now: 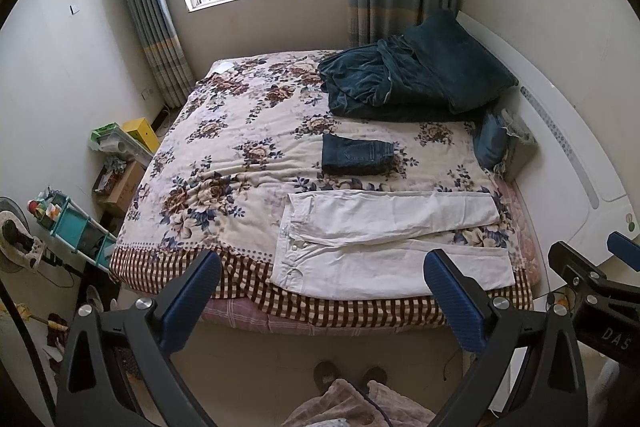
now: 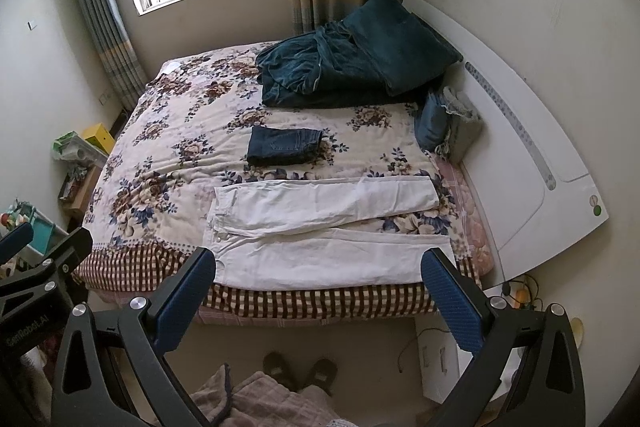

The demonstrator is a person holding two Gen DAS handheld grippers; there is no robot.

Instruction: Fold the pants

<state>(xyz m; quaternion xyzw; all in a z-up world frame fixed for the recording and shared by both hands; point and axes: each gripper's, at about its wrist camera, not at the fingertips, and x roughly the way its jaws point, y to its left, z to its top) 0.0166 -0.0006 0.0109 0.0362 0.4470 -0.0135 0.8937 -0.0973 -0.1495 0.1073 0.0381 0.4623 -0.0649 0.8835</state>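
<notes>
White pants (image 1: pixel 384 243) lie spread flat near the front edge of the bed, waist to the left, both legs reaching right; they also show in the right wrist view (image 2: pixel 320 227). Folded dark jeans (image 1: pixel 358 155) (image 2: pixel 284 146) lie just behind them. My left gripper (image 1: pixel 322 269) is open and empty, held above the floor in front of the bed. My right gripper (image 2: pixel 320 267) is open and empty at the same height, to the right of the left one; one of its blue pads shows in the left wrist view (image 1: pixel 622 245).
The bed has a floral cover (image 1: pixel 240 147) with a checked border. A dark teal blanket and pillow (image 1: pixel 412 79) lie at the back right. A white headboard (image 1: pixel 560 147) stands on the right. Boxes and a teal rack (image 1: pixel 76 227) stand on the left. Slippers (image 1: pixel 348 375) are on the floor.
</notes>
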